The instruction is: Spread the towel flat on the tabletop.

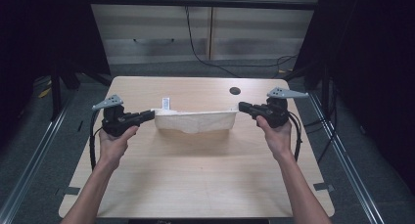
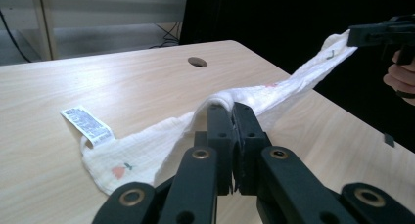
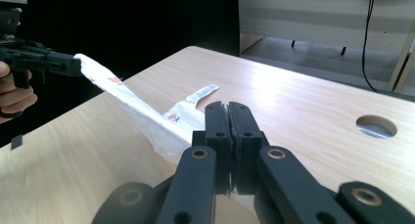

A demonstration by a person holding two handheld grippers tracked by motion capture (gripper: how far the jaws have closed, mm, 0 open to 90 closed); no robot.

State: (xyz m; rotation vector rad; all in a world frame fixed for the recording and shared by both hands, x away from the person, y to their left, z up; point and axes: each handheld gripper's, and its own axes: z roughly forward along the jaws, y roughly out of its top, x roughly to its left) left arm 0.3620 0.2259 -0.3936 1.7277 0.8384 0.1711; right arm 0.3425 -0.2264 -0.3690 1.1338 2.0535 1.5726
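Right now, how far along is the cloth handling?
Done: both ends are gripped. The left gripper and right gripper are each shut on the small white muslin cloth with a fruit print. In hand: it hangs stretched between them, its sagging middle low over the light wooden table. Left: any fold or laying flat; its white care label sticks out.

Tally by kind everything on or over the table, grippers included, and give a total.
Black two-jaw grippers: 2, left gripper and right gripper
White muslin cloth with small fruit prints: 1
White printed care label on the cloth: 1
Total: 4
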